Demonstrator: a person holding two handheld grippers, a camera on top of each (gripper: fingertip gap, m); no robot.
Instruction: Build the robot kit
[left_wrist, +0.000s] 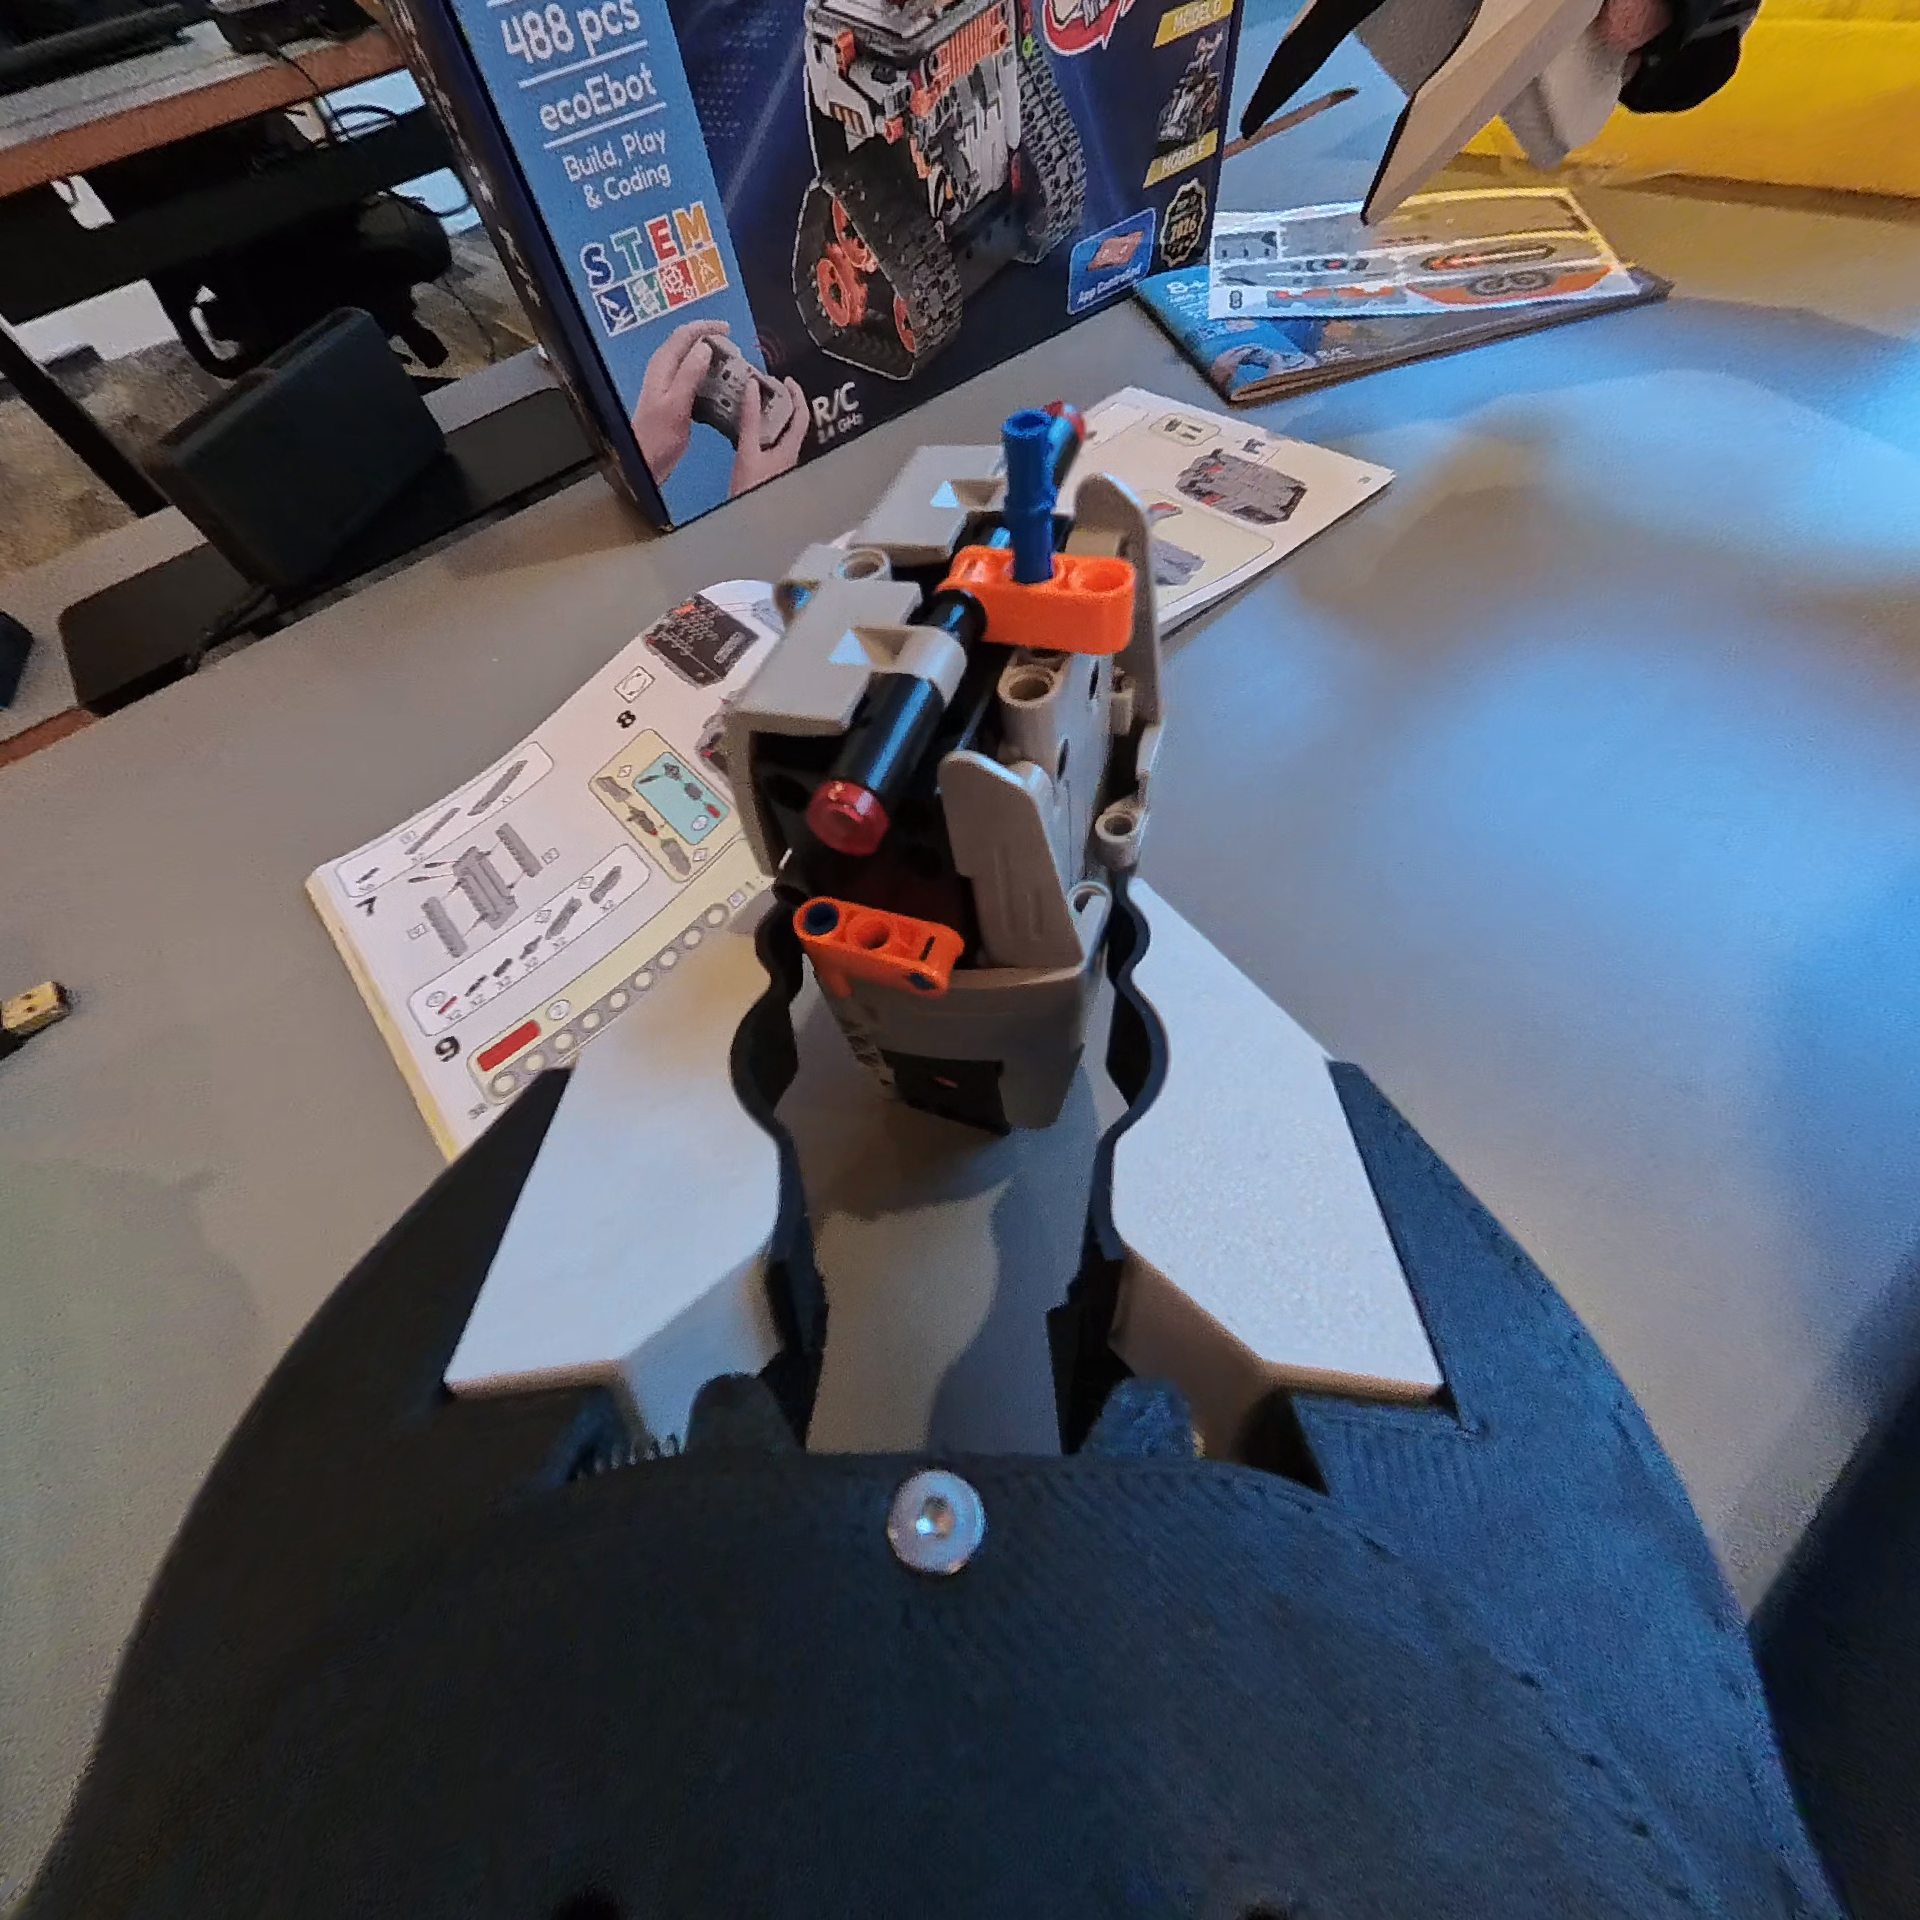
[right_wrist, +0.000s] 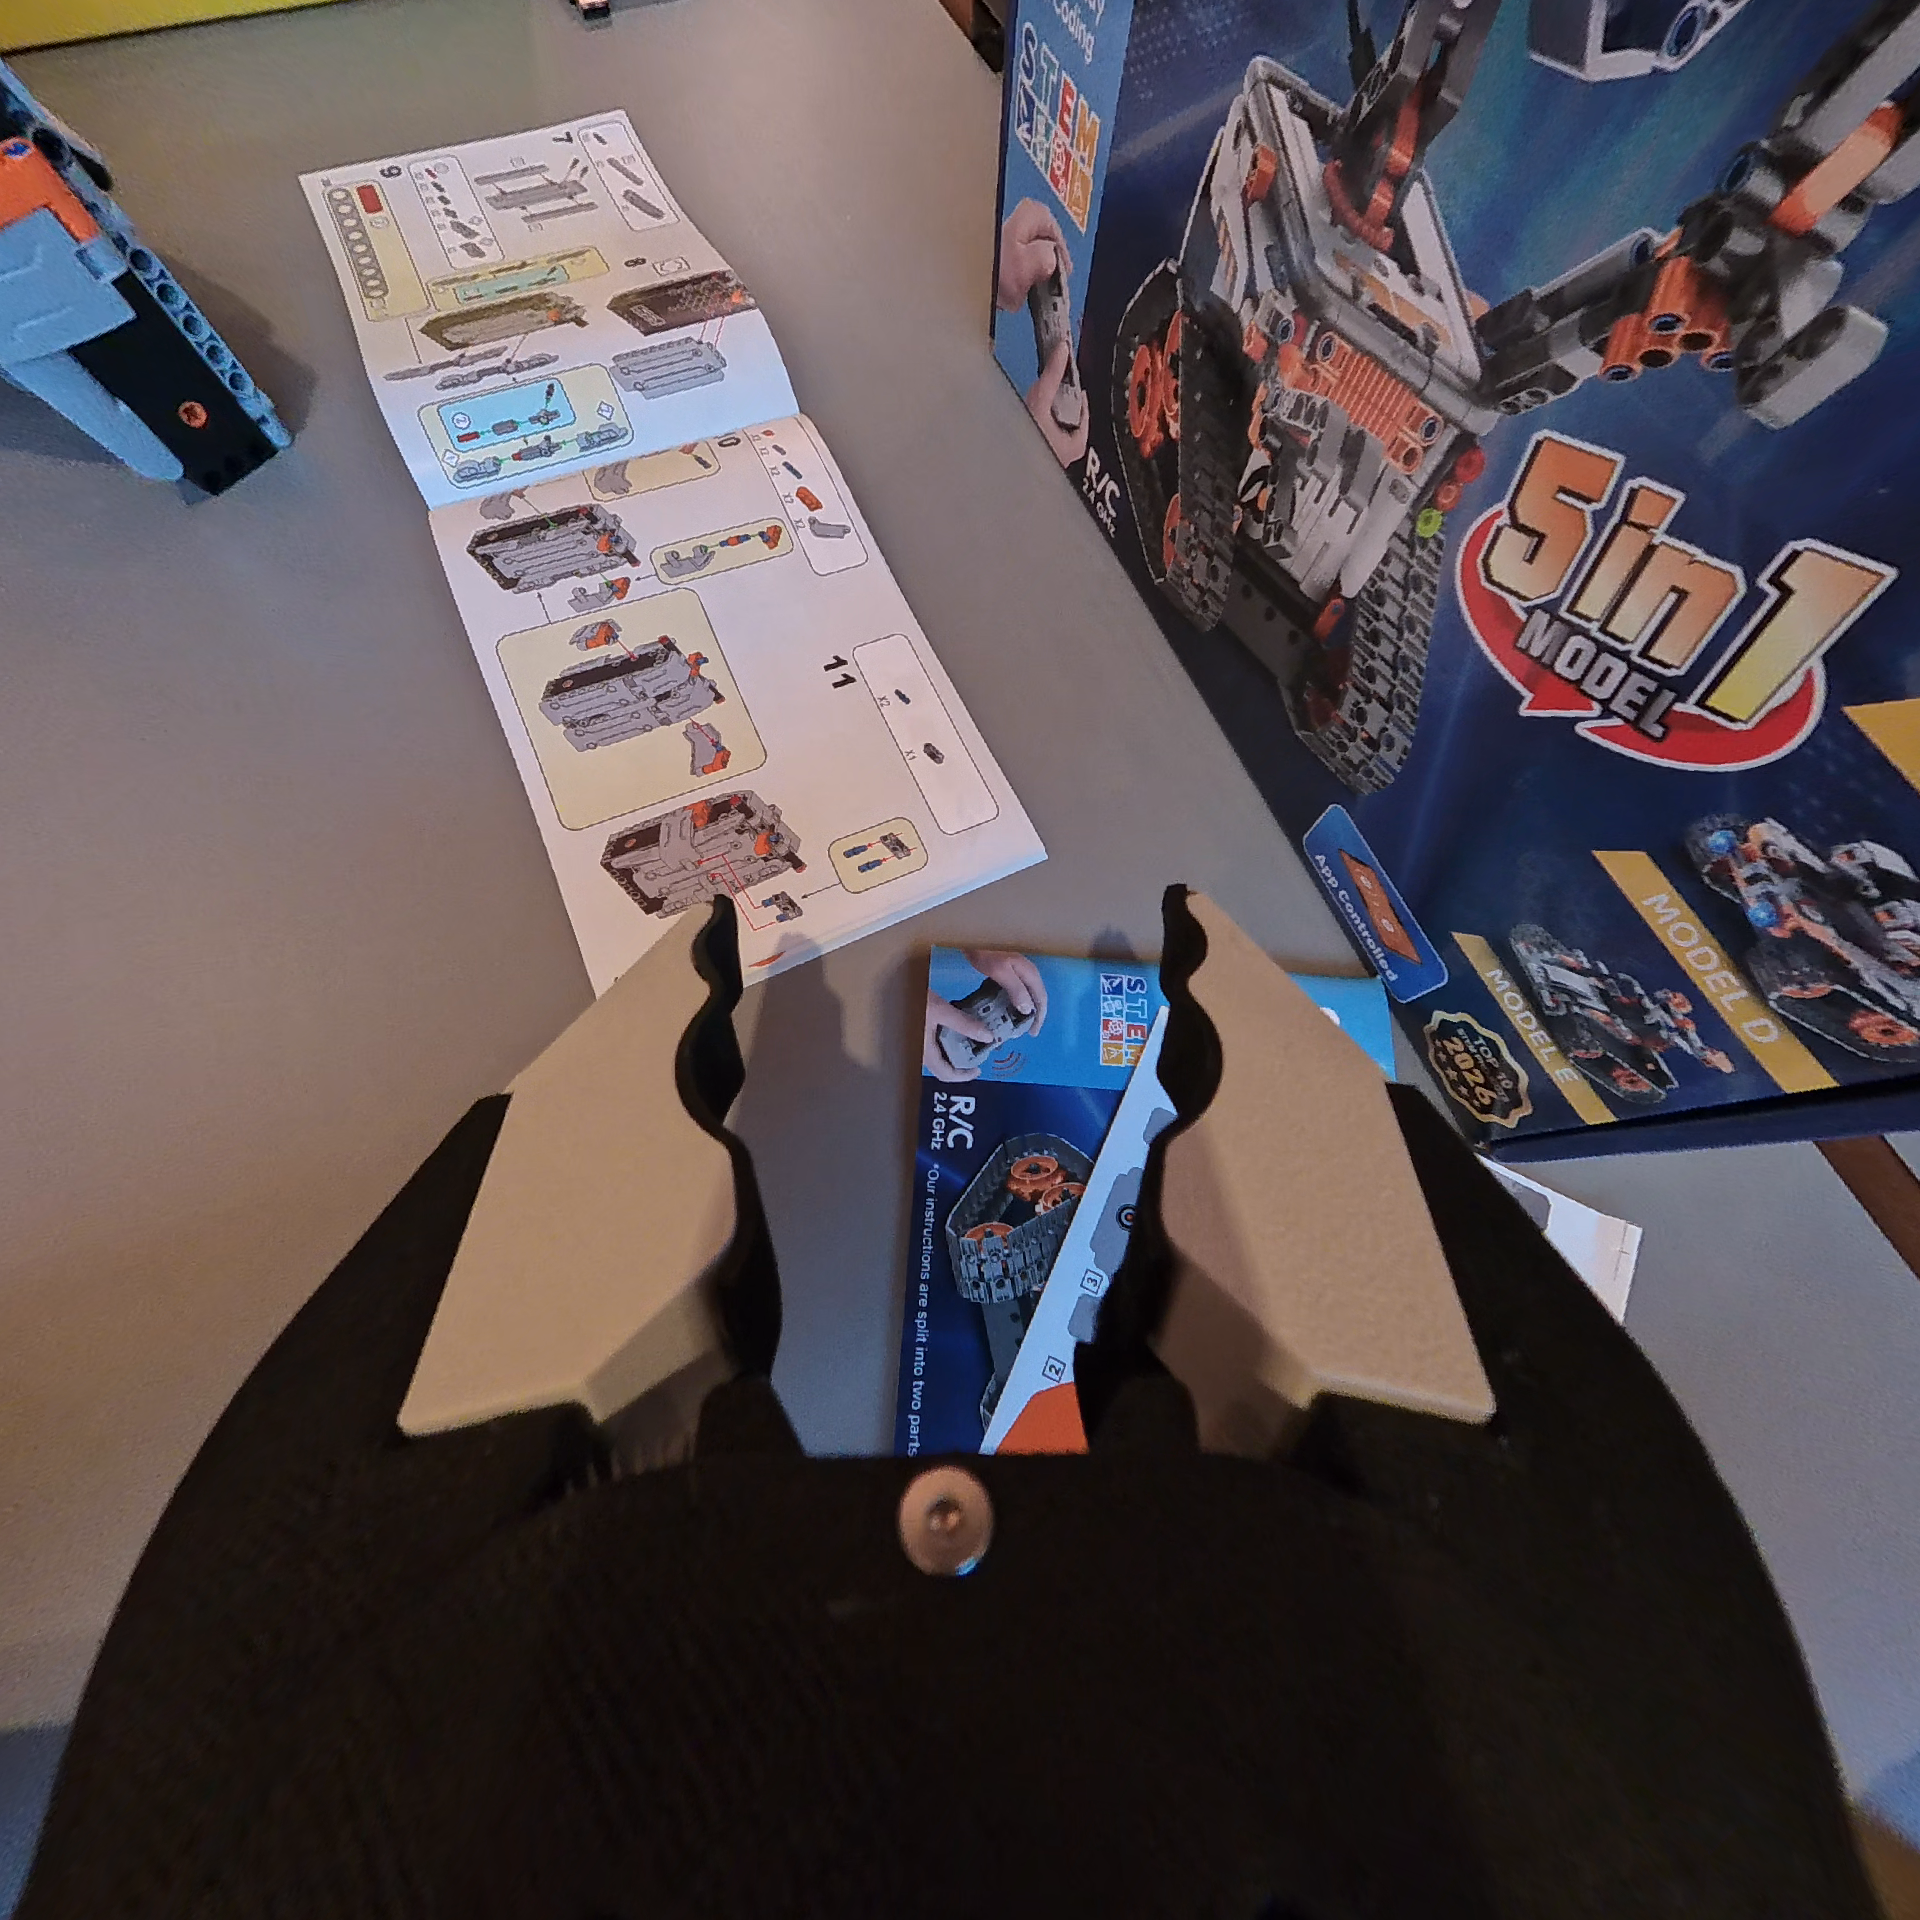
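Item 1. My left gripper (left_wrist: 940, 997), black body with pale grey finger plates and wavy black pads: clamped on the lower end of a grey, black and orange building-brick assembly (left_wrist: 935, 790). The assembly stands up between the fingers, clear of the grey bench top (left_wrist: 1558, 831). On it: a black cylinder with a red round cap (left_wrist: 899, 758) lying across the front, an orange two-hole connector (left_wrist: 1049, 597) at the top with a blue pin (left_wrist: 1029, 488) standing upright through it, and a second orange connector (left_wrist: 878, 940) low on the front, just above the pads.

Item 2. My right gripper (right_wrist: 940, 935), same make: jaws spread wide, nothing between them, hanging above the bench.

Item 3. Open white instruction leaflet with printed build diagrams (right_wrist: 665, 540): flat on the bench, behind the assembly in the left wrist view, ahead and left of my right fingertips.

Item 4. Blue-covered booklet (right_wrist: 997, 1143): flat on the bench under my right gripper, with a white printed sheet (right_wrist: 1070, 1340) lying on it.

Item 5. Large dark blue cardboard box picturing a tracked toy robot (right_wrist: 1558, 520): upright along the bench's far edge, beside the leaflet.

Item 6. Small tan block (left_wrist: 36, 1008): near the bench's left edge, well apart from the rest.
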